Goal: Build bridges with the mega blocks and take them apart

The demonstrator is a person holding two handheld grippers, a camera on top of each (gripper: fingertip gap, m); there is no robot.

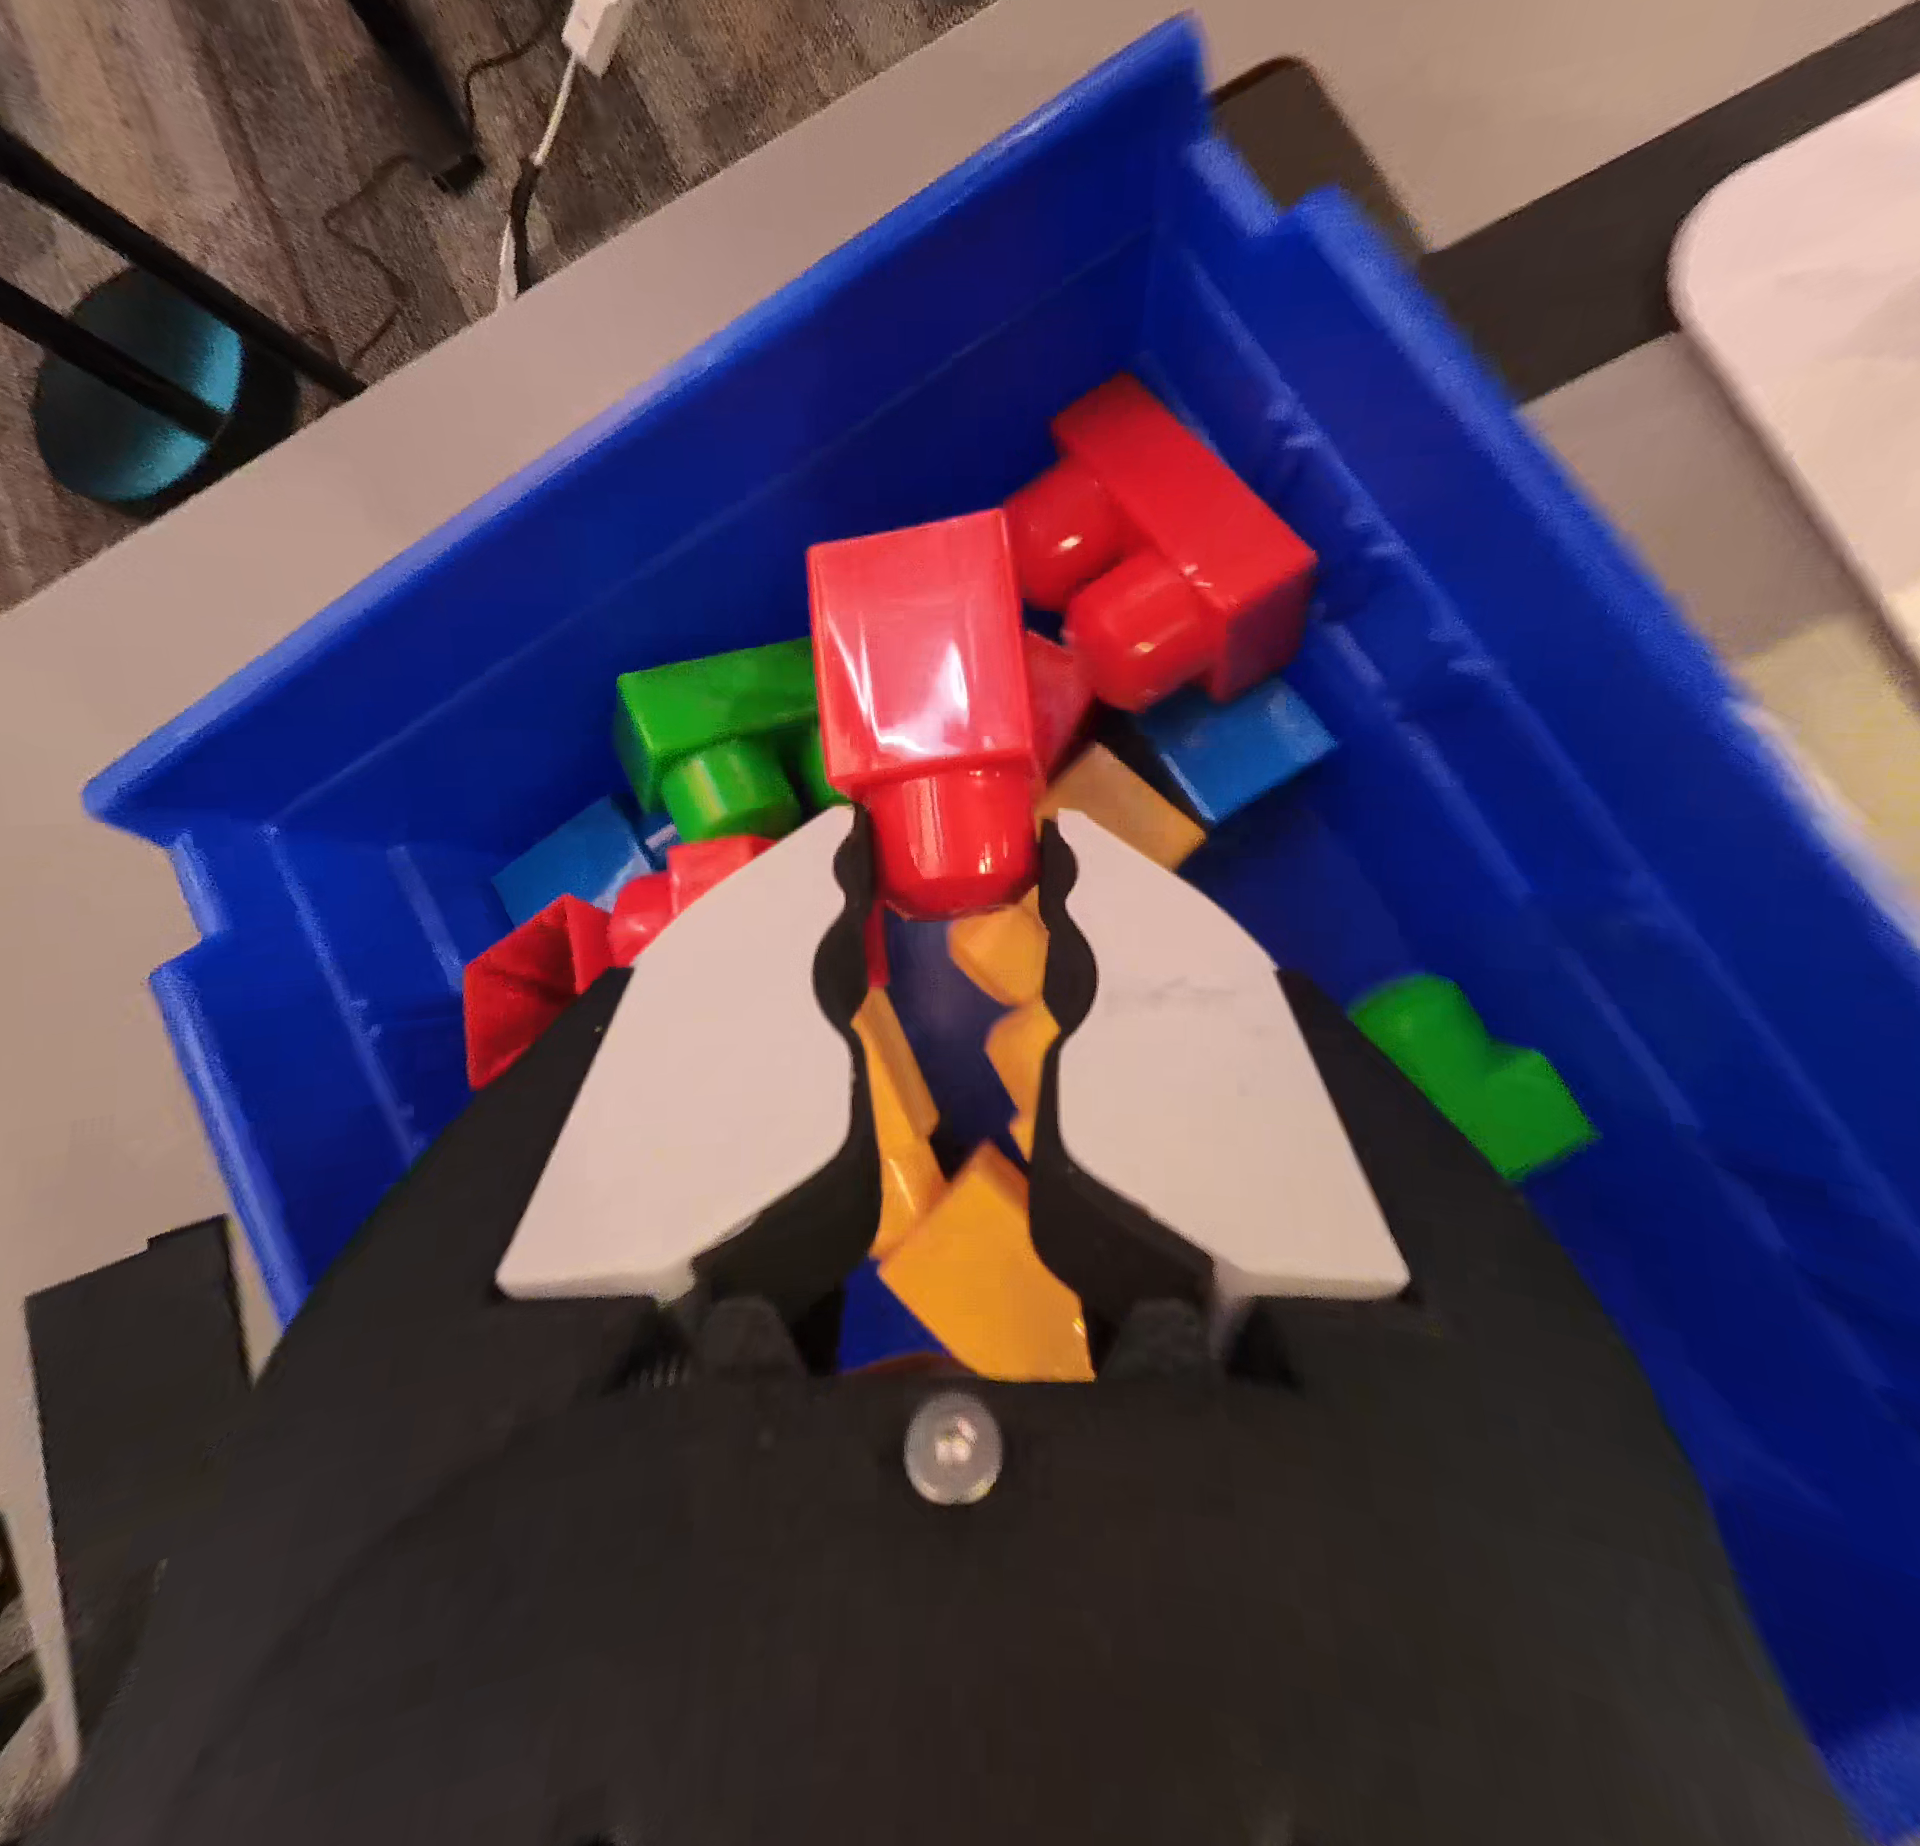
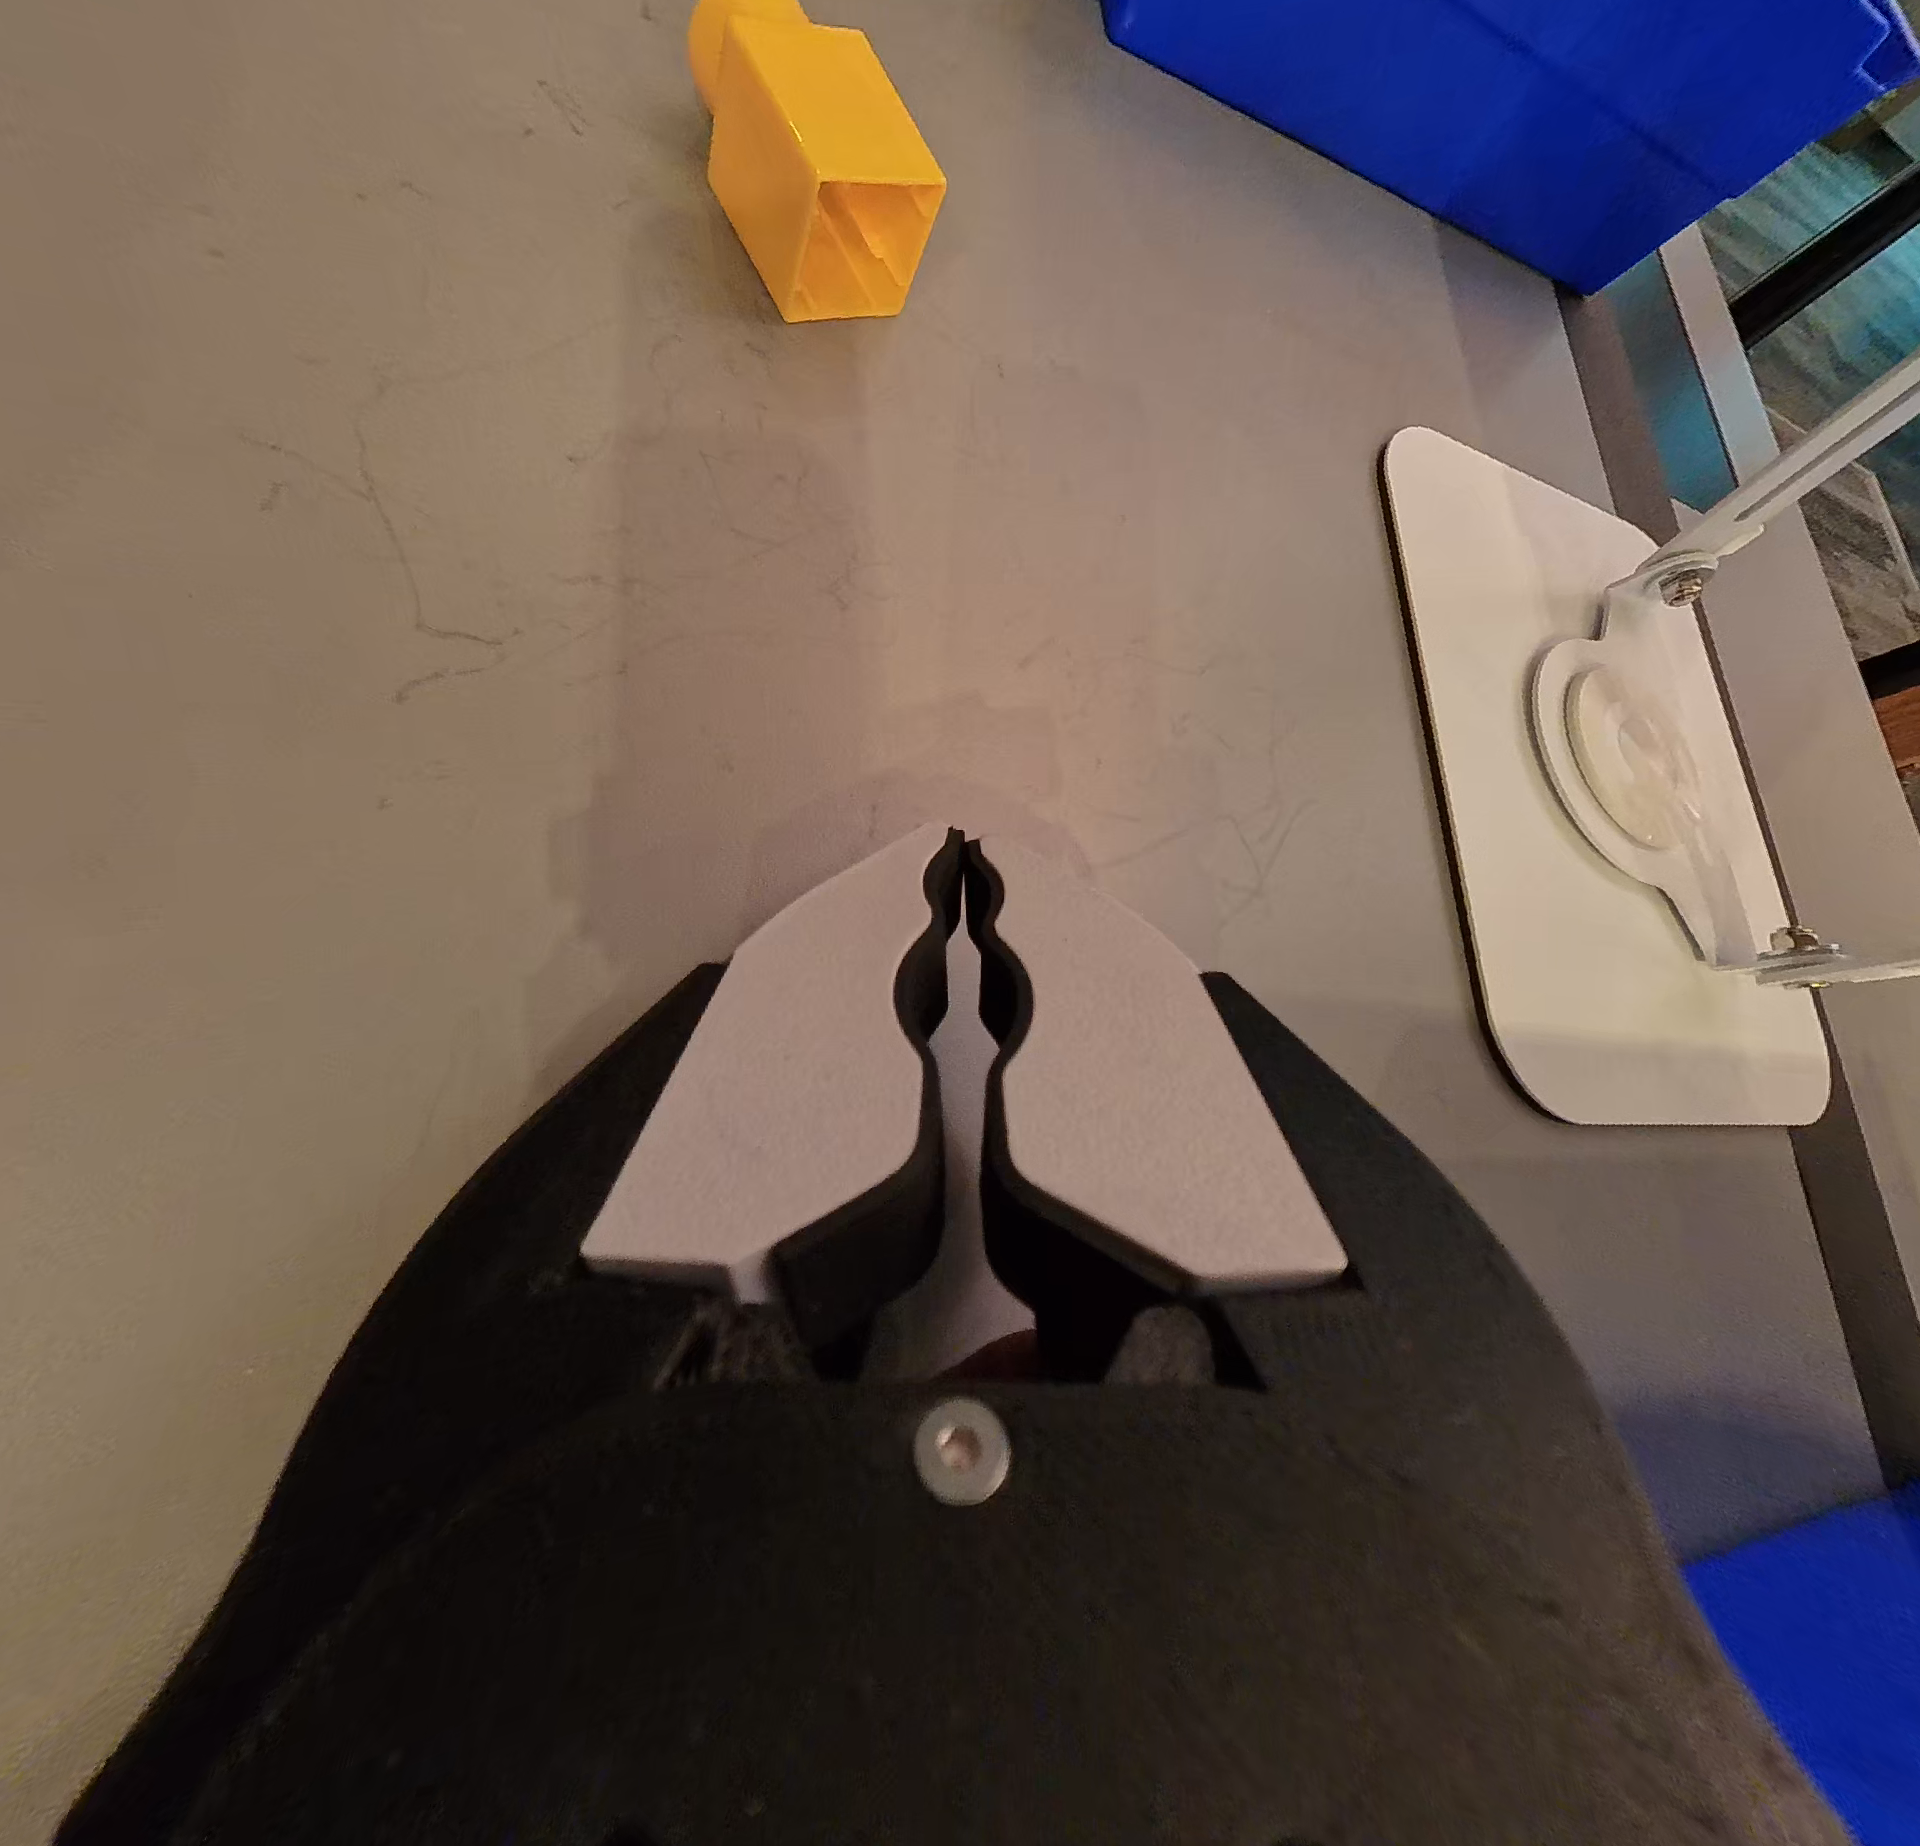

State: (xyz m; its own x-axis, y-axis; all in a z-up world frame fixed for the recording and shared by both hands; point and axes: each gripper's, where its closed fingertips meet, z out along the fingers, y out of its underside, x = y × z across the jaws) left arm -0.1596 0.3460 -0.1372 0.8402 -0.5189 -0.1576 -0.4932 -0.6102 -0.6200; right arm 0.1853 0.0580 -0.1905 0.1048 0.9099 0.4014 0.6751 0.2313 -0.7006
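Left fingers [image 1: 850,861] clamp the red block [image 1: 920,653] by its stud, above the bin [image 1: 623,549].
Right gripper [image 2: 961,846] pressed together, bare; one yellow block [image 2: 821,155] on the surface [image 2: 312,549] well ahead.

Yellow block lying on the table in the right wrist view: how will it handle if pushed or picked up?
The yellow block looks like hollow hard plastic, its open end showing thin walls, so probably stiff and light. It lies on a flat side on the table, so it should slide rather than roll. Its glossy faces may be slippery.
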